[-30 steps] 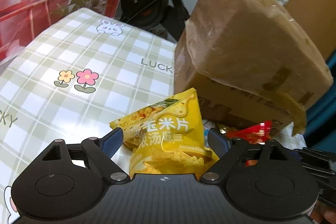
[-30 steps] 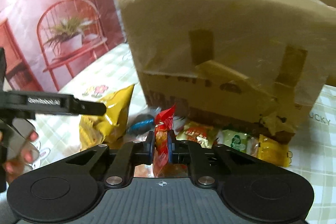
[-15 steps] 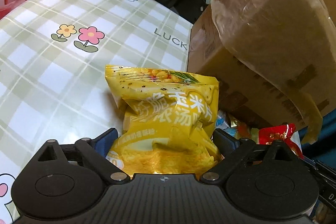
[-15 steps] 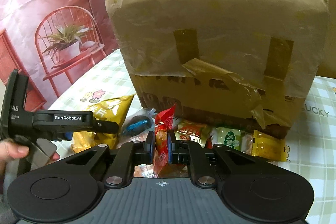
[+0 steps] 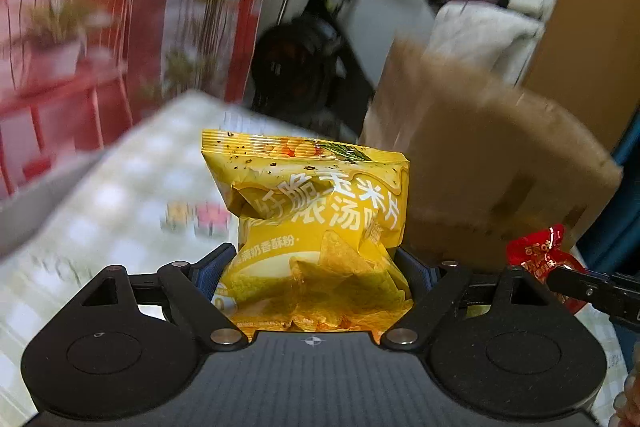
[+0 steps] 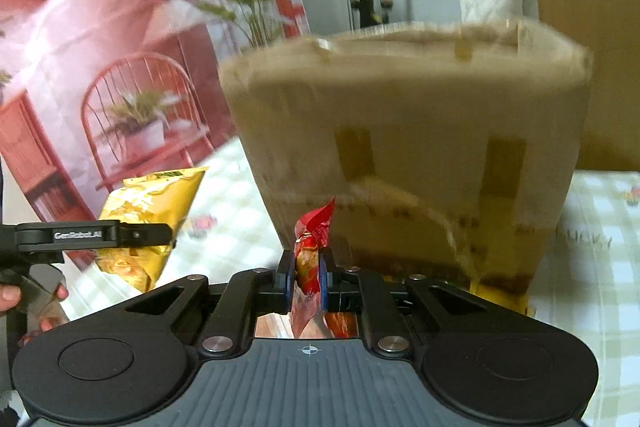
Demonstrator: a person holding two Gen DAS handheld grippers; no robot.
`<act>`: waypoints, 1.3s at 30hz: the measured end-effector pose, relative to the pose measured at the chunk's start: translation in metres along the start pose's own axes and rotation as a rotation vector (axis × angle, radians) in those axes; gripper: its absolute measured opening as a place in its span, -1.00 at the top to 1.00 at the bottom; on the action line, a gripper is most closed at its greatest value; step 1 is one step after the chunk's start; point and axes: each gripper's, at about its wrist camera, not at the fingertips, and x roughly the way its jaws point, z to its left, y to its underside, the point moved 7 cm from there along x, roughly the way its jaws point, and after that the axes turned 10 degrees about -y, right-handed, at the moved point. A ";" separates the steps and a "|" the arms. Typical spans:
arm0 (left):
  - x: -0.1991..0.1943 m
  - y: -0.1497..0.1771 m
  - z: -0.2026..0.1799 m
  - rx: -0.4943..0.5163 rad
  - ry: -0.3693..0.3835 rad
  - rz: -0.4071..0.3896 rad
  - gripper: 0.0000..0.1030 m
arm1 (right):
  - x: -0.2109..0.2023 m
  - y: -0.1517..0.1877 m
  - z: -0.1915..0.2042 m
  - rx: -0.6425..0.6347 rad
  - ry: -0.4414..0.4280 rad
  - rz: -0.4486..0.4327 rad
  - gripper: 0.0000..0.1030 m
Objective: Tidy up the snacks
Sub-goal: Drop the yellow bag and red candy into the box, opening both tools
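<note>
One "GenRobot.AI" mark, left gripper

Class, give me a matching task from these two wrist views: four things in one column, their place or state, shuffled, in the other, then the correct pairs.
Things:
1. yellow chip bag
2. red snack packet
3. cardboard box
4. checked tablecloth

Places or states:
A. stands on the table, patched with tape
B. held in the left tongs
C. covers the table
D. pinched in the right tongs

Pairs: 1-B, 2-D, 3-A, 4-C
</note>
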 end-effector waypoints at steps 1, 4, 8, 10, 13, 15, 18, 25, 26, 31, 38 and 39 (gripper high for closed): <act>-0.006 -0.007 -0.002 0.002 0.002 -0.021 -0.69 | -0.006 -0.009 0.002 -0.008 -0.004 -0.024 0.79; -0.024 -0.036 -0.015 0.018 0.032 -0.093 -0.69 | -0.025 -0.038 0.003 -0.024 -0.017 -0.098 0.79; -0.038 -0.079 -0.046 0.066 0.059 -0.192 -0.70 | -0.053 -0.086 -0.003 -0.051 -0.014 -0.212 0.79; -0.043 -0.098 -0.064 0.090 0.079 -0.232 -0.70 | -0.063 -0.108 -0.012 -0.062 -0.007 -0.253 0.79; -0.038 -0.123 -0.097 0.126 0.105 -0.265 -0.70 | -0.071 -0.134 -0.033 -0.089 0.040 -0.286 0.79; -0.029 -0.133 -0.115 0.148 0.129 -0.271 -0.70 | -0.068 -0.147 -0.054 -0.070 0.067 -0.291 0.79; -0.001 -0.148 -0.146 0.160 0.164 -0.243 -0.70 | -0.052 -0.160 -0.090 -0.025 0.120 -0.278 0.79; 0.067 -0.146 -0.202 0.291 0.109 -0.155 -0.70 | -0.015 -0.148 -0.145 0.062 0.189 -0.236 0.79; 0.076 -0.144 -0.208 0.313 0.096 -0.149 -0.70 | -0.011 -0.147 -0.152 0.074 0.191 -0.228 0.78; 0.104 -0.134 -0.223 0.390 0.081 -0.086 -0.75 | 0.014 -0.133 -0.169 0.122 0.203 -0.177 0.61; 0.099 -0.134 -0.203 0.351 0.093 -0.074 -0.83 | 0.000 -0.122 -0.165 0.126 0.216 -0.192 0.34; 0.094 -0.132 -0.199 0.348 0.089 -0.079 -0.83 | -0.003 -0.121 -0.163 0.130 0.210 -0.195 0.34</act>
